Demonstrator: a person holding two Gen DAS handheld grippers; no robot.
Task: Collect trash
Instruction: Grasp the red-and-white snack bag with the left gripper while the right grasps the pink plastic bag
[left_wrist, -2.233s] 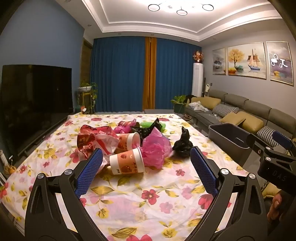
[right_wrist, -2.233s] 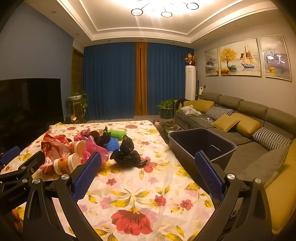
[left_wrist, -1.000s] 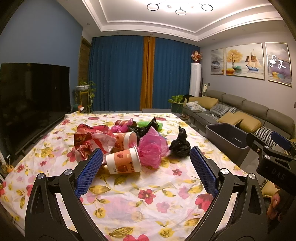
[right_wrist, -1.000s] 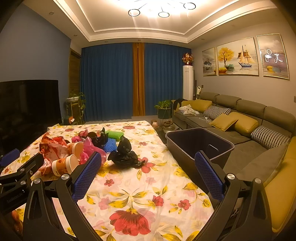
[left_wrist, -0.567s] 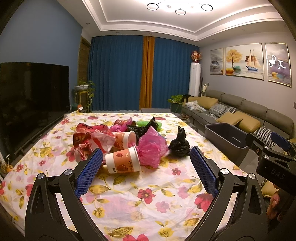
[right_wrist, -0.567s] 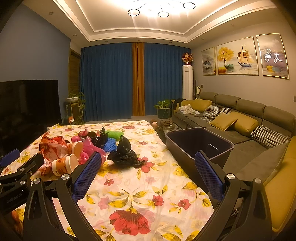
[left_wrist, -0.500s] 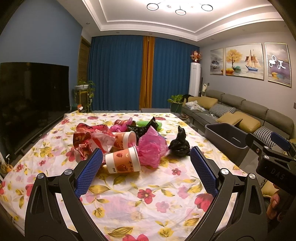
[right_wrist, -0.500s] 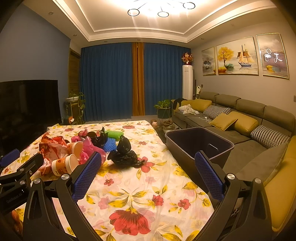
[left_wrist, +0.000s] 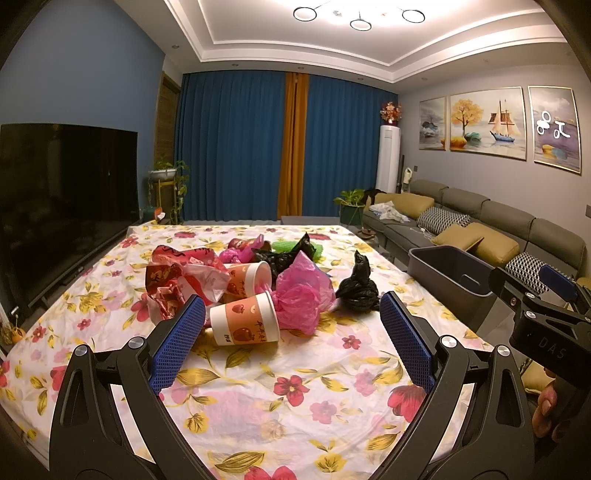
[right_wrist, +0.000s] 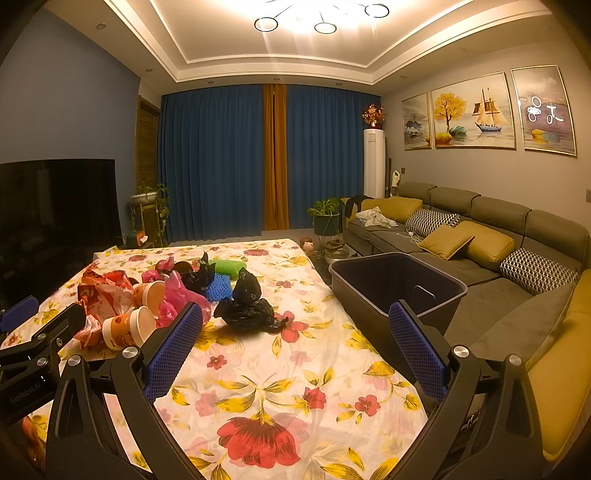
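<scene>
Left wrist view: the left gripper (left_wrist: 291, 341) gapes wide and empty above the floral table (left_wrist: 258, 398), with a fallen cup (left_wrist: 245, 323) just beyond its fingertips in the trash pile. Right wrist view: the right gripper (right_wrist: 295, 349) is equally wide and empty, a black bag (right_wrist: 247, 306) ahead and the bin (right_wrist: 397, 286) at the table's right edge.

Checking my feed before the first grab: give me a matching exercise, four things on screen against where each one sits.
Things:
1. nearest paper cup
2. lone black bag
3. grey bin
4. green mesh roll

Places:
A. beside the table, sofa side
B. far end of the pile
C. apart from the pile, toward the bin
D. on its side, at the pile's front

Pairs: 1-D, 2-C, 3-A, 4-B
</scene>
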